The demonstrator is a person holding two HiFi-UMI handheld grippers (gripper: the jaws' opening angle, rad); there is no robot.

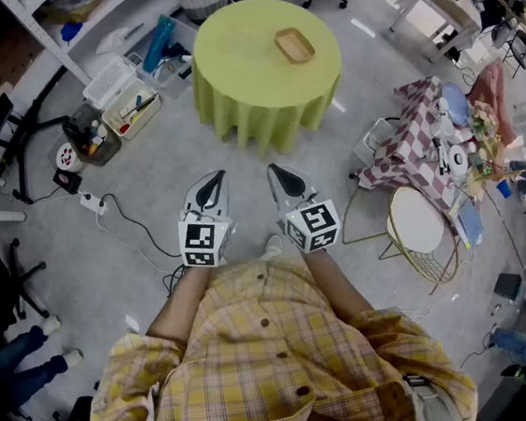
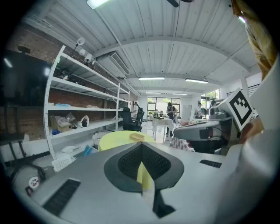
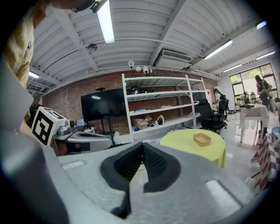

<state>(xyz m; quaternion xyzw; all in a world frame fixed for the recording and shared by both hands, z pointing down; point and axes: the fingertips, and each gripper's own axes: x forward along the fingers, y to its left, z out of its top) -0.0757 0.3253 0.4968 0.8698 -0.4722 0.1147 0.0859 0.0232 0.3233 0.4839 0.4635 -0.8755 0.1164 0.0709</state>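
Grey workshop floor (image 1: 150, 208) underfoot, open shelving (image 2: 83, 108) along one wall. Left gripper (image 1: 213, 180) and right gripper (image 1: 278, 171) held low and side by side, just ahead of a checked shirt (image 1: 262, 365), noses aimed forward at a round yellow-green table (image 1: 248, 74). Both pairs of jaws closed tip to tip, with nothing gripped. Only a sliver of tablecloth showing through the left pair's slot in the left gripper view. Shut, most likely, for want of anything to carry.

Well apart from both, a small tan tray (image 1: 294, 45) lying on that table, in from the edge and toward its far right side. Probably set there to sit flat, away from the drooping cloth. Further right, a checkered table (image 1: 410, 131) crowded with small things, and a wire-legged chair (image 1: 417, 220) just beside it.
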